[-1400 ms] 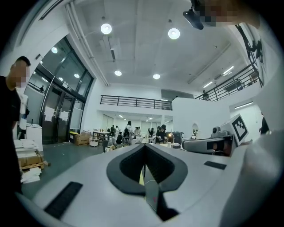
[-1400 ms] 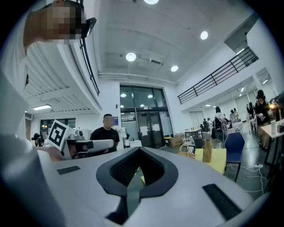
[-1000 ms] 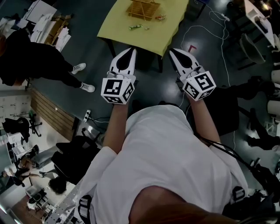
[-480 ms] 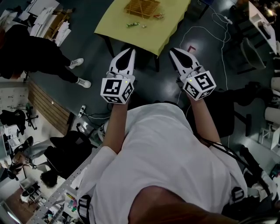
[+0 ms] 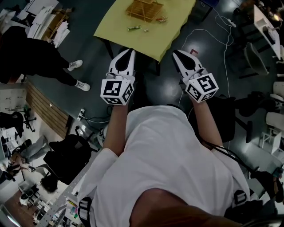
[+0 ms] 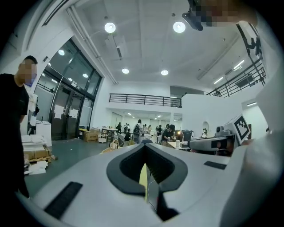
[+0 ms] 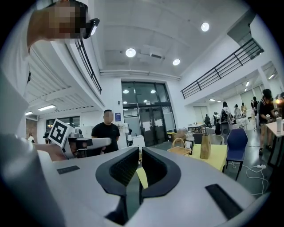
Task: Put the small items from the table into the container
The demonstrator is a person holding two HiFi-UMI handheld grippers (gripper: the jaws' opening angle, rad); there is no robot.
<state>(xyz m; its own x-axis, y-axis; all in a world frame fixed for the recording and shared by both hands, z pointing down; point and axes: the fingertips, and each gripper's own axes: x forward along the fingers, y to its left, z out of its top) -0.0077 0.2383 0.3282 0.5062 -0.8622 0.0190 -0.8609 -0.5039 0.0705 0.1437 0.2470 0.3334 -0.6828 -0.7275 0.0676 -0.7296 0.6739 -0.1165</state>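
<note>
The task is judged to be at its very start, in the approach; nothing has yet been picked up. The left gripper (image 5: 128,51) is seen clenched, its jaws pressed together with nothing between them; the right gripper (image 5: 176,52) is likewise clenched and empty. Both are held level, side by side and apart, pointed toward the yellow table (image 5: 151,42), which lies ahead of their tips. The small items (image 5: 134,28), apparently wrapped sweets, are found on the table top ahead of the left gripper; another (image 5: 161,19) lies just beside the basket (image 5: 144,9), which stands beyond them, ahead and between the two grippers. For the next move the table must be neared, one gripper's jaws released and lowered around a sweet; a small wrapper is judged likely to slip unless pinched squarely.
</note>
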